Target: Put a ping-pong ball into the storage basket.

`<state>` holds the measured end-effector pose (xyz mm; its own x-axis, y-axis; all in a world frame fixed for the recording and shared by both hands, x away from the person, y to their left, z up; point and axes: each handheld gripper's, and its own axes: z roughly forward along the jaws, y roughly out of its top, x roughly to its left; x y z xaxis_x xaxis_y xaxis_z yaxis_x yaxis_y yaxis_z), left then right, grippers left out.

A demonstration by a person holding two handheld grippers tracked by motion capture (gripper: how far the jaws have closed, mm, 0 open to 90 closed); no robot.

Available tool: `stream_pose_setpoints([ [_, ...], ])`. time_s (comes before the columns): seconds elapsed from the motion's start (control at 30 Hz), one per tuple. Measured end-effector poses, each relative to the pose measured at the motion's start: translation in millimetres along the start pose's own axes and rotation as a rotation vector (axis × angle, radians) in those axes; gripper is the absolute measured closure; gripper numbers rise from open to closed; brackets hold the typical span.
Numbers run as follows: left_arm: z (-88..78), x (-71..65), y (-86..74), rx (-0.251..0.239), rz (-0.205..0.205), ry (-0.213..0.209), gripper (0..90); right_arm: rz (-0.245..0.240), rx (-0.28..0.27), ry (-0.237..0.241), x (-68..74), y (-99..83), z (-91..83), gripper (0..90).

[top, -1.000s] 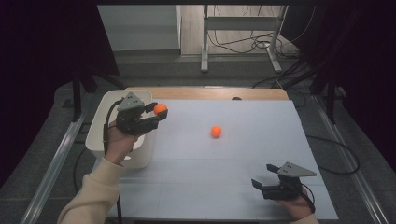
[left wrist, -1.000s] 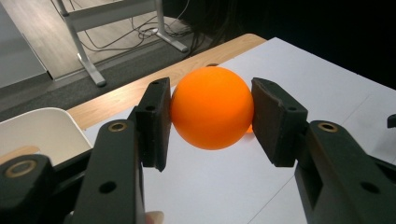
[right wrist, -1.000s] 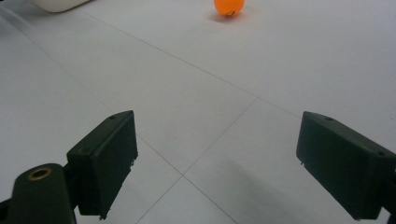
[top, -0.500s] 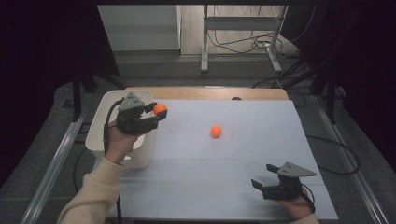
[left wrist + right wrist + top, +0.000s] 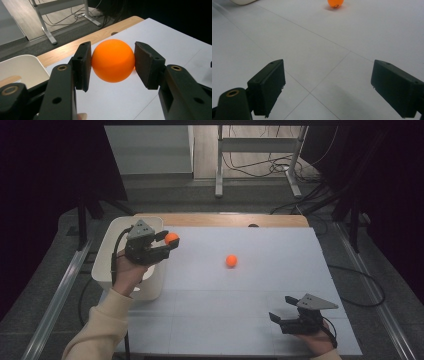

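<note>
Over at the far left, the white bin (image 5: 107,262) sat on the table's (image 5: 260,320) left edge, and it served as the marker for everything else. The left tool (image 5: 169,245) hovered just above the bin's right rim, jaws clamped on an orange ball (image 5: 171,238); in the left gripper view that ball (image 5: 113,60) sat squarely between the two black pads (image 5: 83,66), one pressed on each side, lifted clear of the white surface. Moving right from the bin, a second orange ball (image 5: 231,260) lay loose on the table, well apart from the bin and touched by nothing. Farthest from the bin, at the near right corner, the right tool (image 5: 275,320) rested low over the table with its jaws spread wide and nothing between them, and the right gripper view showed the loose ball (image 5: 335,3) far ahead of those open pads (image 5: 268,87).
</note>
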<state>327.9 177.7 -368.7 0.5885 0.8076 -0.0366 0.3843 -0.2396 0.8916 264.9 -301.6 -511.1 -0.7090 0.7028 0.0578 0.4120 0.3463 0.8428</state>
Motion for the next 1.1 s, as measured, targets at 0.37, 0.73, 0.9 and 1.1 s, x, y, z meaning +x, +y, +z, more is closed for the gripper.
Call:
stream_pose_setpoints([
  [0.37, -3.5, 3.3, 0.6, 0.012, -0.001, 0.008, 50.4, 0.000, -0.001, 0.000, 0.1, 0.1, -0.1, 12.6],
  [0.73, -11.6, 13.0, -0.6, 0.010, -0.019, 0.047, 50.3, 0.000, -0.001, -0.001, 0.3, 0.3, -0.4, 12.6],
  [0.9, -14.3, 19.6, -1.9, 0.014, -0.032, 0.064, 50.3, 0.002, -0.002, 0.000, 0.3, 0.3, -0.4, 12.6],
  [1.1, -16.4, 29.1, -4.1, 0.021, -0.053, 0.089, 50.3, 0.003, -0.002, -0.001, 0.3, 0.4, -0.4, 12.6],
])
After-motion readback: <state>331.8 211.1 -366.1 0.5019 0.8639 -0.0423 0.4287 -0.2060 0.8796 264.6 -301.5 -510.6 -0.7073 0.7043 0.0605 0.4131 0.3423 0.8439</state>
